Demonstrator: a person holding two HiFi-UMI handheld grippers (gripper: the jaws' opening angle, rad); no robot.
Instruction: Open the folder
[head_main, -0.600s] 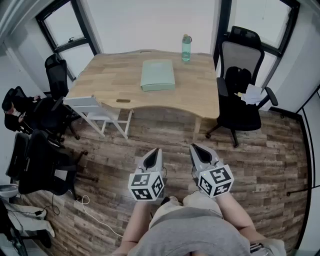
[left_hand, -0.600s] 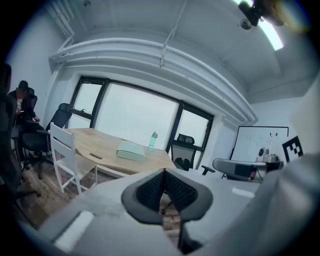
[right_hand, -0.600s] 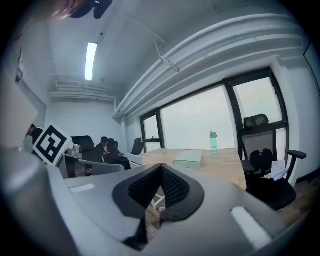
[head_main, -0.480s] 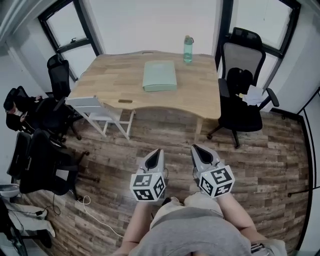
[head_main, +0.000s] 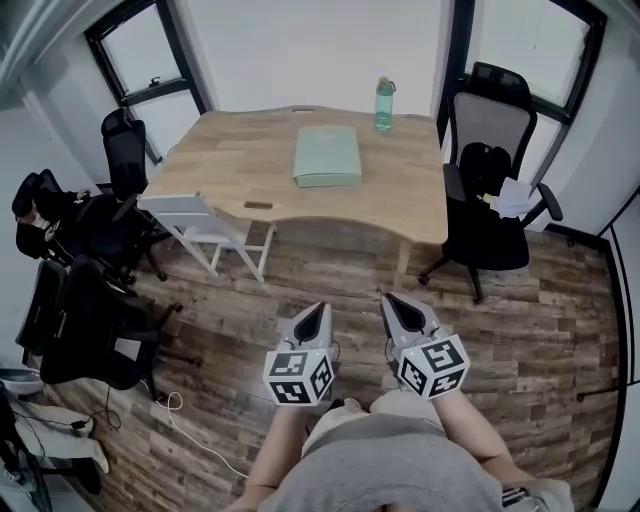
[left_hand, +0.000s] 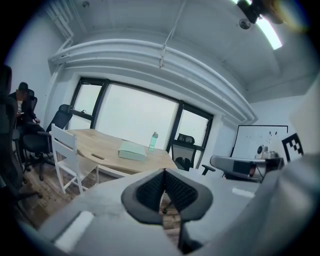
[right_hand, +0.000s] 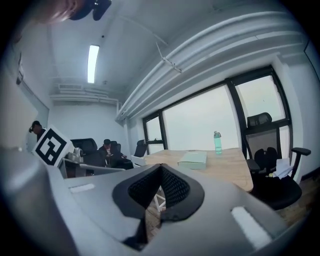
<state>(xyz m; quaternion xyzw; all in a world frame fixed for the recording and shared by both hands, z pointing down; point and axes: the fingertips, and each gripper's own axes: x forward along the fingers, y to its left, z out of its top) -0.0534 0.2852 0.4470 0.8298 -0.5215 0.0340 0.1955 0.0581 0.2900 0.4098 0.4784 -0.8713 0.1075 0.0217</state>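
Covering the whole room, a brown wood floor (head_main: 530, 320) is the biggest thing here. On it stands a big, light wood tabletop (head_main: 230, 160), far in front of the person and near the windows. A black chair (head_main: 488, 235) stands at its right side, with white paper (head_main: 514, 196) on it. A white chair (head_main: 200, 222) stands at its near left corner. More black chairs (head_main: 88, 325) stand at the left of the room.

The folder (head_main: 327, 155) is pale green. It lies flat and shut on the tabletop, about in the middle and a bit toward the far side. Nothing touches it.

The left claw (head_main: 318, 308) and the right claw (head_main: 392, 300) are side by side, low over the floor. They are close to the person's body and well apart from the tabletop. Both point toward the tabletop. The left claw is clenched, its dark pads pressed together with nothing between them. The right claw is clenched too, and it holds nothing.

A green bottle (head_main: 384, 104) stands upright at the far edge of the tabletop. It is near the folder's far right corner but does not touch it.
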